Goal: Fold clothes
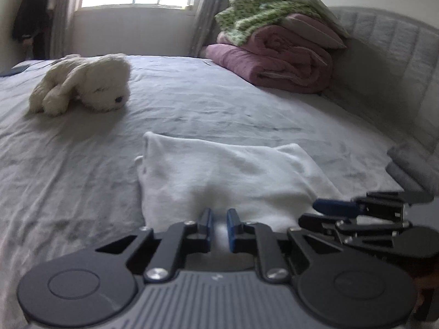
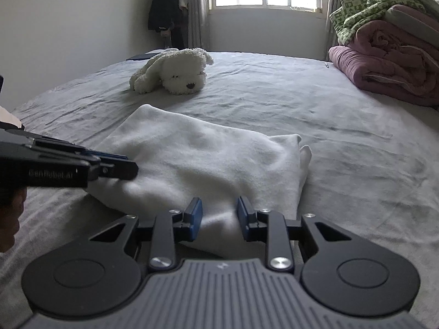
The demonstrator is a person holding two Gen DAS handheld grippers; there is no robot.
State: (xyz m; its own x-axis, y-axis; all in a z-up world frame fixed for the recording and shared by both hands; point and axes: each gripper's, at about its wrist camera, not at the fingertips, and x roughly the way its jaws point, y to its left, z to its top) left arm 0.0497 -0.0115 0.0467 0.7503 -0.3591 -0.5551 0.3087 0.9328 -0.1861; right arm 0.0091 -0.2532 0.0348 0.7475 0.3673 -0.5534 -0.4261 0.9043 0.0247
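Note:
A white folded garment [image 1: 219,170] [image 2: 205,153] lies on the grey bed sheet [image 1: 82,178] [image 2: 343,150], thick and a little rumpled. My left gripper [image 1: 220,226] is at its near edge, blue pads almost together with a thin fold of white cloth pinched between them. My right gripper [image 2: 219,216] grips the same near edge further right, its pads wider apart around a thicker bunched fold. Each gripper shows in the other view: the right gripper [image 1: 329,211] low at the right, the left gripper [image 2: 118,167] coming in from the left.
A white plush dog [image 1: 87,82] [image 2: 175,72] lies further up the bed. Folded pink and green quilts [image 1: 279,54] [image 2: 389,63] are stacked at the far right by a padded headboard [image 1: 397,54]. A person's hand [image 2: 11,219] shows at the left edge.

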